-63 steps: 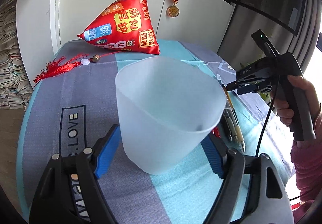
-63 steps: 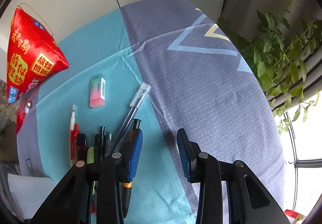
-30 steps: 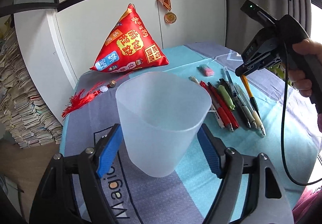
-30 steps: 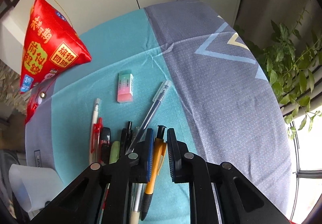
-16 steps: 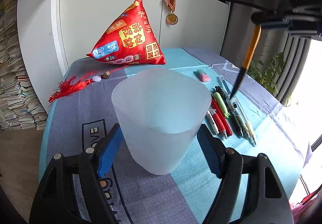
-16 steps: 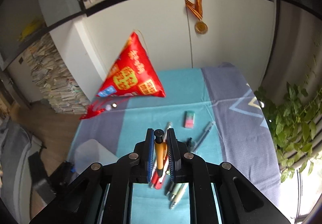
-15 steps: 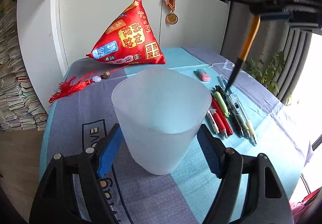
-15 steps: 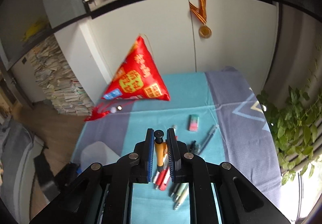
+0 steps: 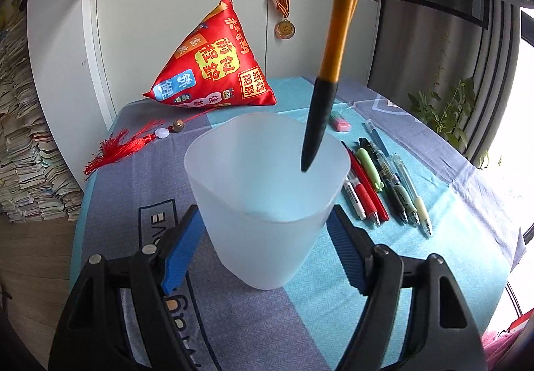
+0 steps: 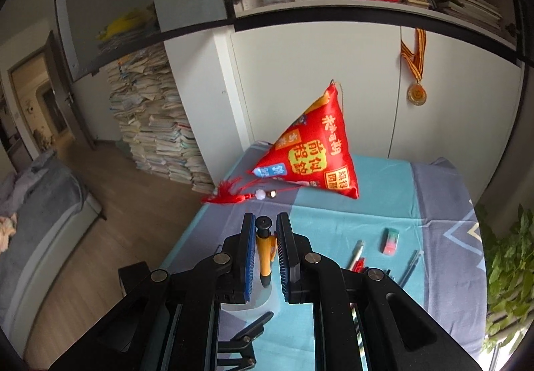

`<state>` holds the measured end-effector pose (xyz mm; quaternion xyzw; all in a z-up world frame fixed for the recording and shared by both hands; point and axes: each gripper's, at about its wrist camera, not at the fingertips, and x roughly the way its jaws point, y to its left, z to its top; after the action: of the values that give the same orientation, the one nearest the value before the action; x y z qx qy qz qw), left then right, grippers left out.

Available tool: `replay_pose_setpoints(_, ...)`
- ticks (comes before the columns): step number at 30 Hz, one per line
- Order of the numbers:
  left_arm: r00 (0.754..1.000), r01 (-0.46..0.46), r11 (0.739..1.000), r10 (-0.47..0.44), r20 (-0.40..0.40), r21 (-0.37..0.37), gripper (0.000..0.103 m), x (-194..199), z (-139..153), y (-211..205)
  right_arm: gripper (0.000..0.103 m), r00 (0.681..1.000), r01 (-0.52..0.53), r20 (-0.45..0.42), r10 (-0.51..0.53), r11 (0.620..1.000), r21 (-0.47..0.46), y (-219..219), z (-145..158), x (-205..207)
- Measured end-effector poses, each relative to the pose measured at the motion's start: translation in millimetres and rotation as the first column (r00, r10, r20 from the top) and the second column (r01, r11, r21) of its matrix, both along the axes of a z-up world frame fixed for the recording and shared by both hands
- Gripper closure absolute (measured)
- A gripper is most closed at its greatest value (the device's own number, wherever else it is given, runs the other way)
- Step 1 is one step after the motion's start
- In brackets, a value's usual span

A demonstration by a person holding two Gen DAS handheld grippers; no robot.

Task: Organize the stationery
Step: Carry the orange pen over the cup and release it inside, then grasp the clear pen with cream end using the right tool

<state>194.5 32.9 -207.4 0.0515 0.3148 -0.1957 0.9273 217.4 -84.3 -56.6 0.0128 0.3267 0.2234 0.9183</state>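
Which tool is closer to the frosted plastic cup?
Left. The left tool has its blue pads on either side of the frosted plastic cup. The right tool hangs above it, gripping an orange pen that points down into the opening.
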Motion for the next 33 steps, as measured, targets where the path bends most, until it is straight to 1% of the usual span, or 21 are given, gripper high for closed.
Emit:
replay_pose_setpoints(6,1.0,-0.007,1.0,0.007,0.002,0.002,0.029,0,0,0,0.089,0.998,-0.013,-0.067,0.011,1.0,-0.026,5,-24,6)
replay_pose_setpoints(10,0.999,-0.032,0.999,0.033,0.016,-0.015,0.029,4,2,4,0.089,0.994,-0.019,-0.105,0.015,0.999,-0.039,7,-37,10)
replay_pose_setpoints(13,0.999,-0.031,0.999,0.031,0.008,-0.017,0.029,5,2,4,0.089,0.991,-0.02,-0.134,0.015,0.999,-0.038,8,-45,15)
replay_pose_setpoints(17,1.0,-0.021,1.0,0.021,0.004,-0.007,0.029,5,1,2,0.089,0.99,-0.016,-0.143,0.011,0.999,-0.033,7,-48,15)
replay_pose_setpoints(22,1.0,-0.023,1.0,0.023,0.0,-0.005,0.028,7,0,1,0.089,0.984,-0.014,-0.177,0.011,1.0,-0.021,2,-51,15)
replay_pose_setpoints(25,1.0,-0.023,1.0,0.024,-0.011,0.006,0.028,8,-2,0,0.089,0.985,-0.022,-0.172,0.022,1.0,0.0,-4,-48,10)
replay_pose_setpoints(29,1.0,-0.024,1.0,0.024,-0.014,0.009,0.028,8,-2,0,0.077,0.992,-0.002,-0.127,0.005,1.0,0.027,-18,-39,-2)
replay_pose_setpoints(31,1.0,-0.024,1.0,0.024,-0.014,0.008,0.028,8,-2,0,0.077,0.994,0.019,-0.108,-0.014,0.999,0.043,-25,-35,-4)
replay_pose_setpoints(33,1.0,-0.024,1.0,0.024,-0.014,0.008,0.028,8,-2,0,0.077,0.994,0.022,-0.109,-0.015,0.998,0.062,-31,-33,-4)
